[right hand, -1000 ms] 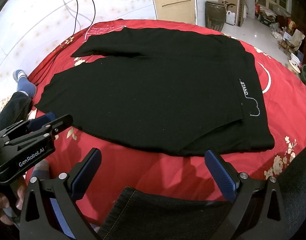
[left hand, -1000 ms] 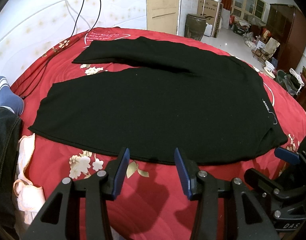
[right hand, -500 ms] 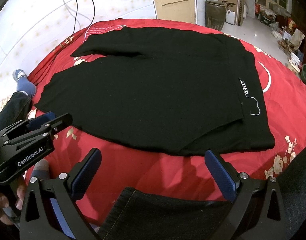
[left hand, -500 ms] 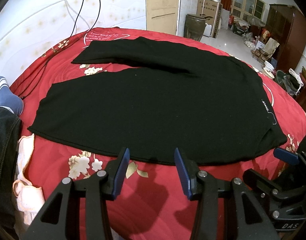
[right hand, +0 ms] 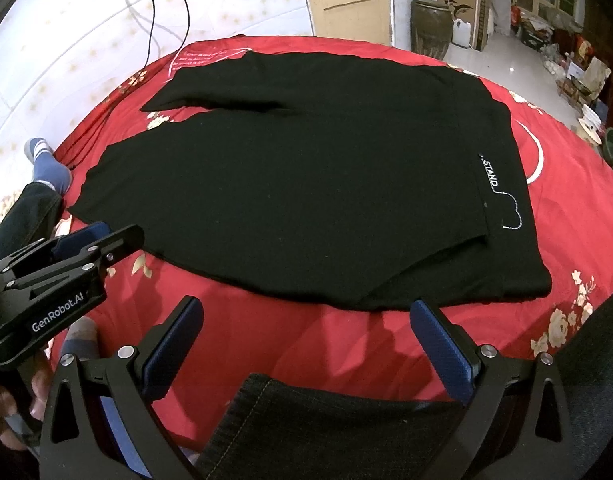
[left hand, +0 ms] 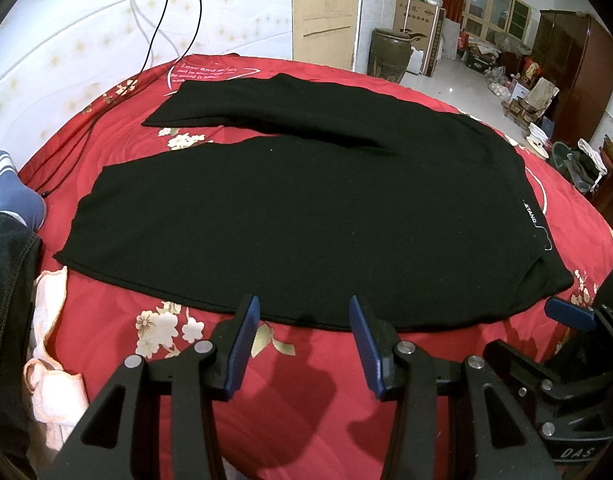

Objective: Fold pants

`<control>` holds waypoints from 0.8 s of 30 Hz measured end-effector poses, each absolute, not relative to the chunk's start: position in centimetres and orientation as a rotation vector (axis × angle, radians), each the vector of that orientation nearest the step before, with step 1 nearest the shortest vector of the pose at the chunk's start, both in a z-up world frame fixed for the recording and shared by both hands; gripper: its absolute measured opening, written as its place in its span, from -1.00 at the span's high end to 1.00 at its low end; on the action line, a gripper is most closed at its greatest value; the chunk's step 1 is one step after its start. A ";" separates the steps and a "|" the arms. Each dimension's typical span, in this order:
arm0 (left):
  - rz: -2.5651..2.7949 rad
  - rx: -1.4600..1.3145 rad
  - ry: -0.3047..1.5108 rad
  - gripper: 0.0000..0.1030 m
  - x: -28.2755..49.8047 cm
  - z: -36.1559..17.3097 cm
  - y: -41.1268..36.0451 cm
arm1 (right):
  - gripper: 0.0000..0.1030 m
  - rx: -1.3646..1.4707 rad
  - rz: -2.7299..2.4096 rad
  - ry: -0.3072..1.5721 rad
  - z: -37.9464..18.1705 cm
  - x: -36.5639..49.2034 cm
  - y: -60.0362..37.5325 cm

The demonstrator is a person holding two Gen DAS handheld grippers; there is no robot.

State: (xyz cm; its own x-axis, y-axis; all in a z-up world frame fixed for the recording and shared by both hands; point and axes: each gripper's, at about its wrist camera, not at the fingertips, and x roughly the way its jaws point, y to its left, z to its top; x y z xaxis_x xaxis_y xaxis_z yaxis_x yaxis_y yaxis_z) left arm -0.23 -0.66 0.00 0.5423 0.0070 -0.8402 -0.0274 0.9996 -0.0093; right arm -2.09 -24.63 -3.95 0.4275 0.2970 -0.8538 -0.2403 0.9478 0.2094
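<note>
One pair of black pants ahead of the jaws; one red bedspread; two grippers, left gripper and right gripper; one pale cloth.

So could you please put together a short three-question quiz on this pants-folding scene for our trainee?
1. True or false: the left gripper grips the black pants.
2. The bed cover under the pants is: A blue, B red, C green.
3. Fill in: the white lettering by the waistband reads ____.

Key: 1 false, its jaws stand open short of the hem, as do the right gripper's. 2 B. 3 STAND.
</note>
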 end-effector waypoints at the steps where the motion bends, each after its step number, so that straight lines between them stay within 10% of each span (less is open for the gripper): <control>1: 0.020 -0.022 0.998 0.04 -0.2 0.0 -0.6 | -1.00 0.061 0.336 1.079 -4.0 -2.1 -24.7; 24: 0.020 -0.022 0.997 0.04 -0.2 0.0 -0.6 | -1.00 0.059 0.335 1.082 -4.0 -2.1 -24.6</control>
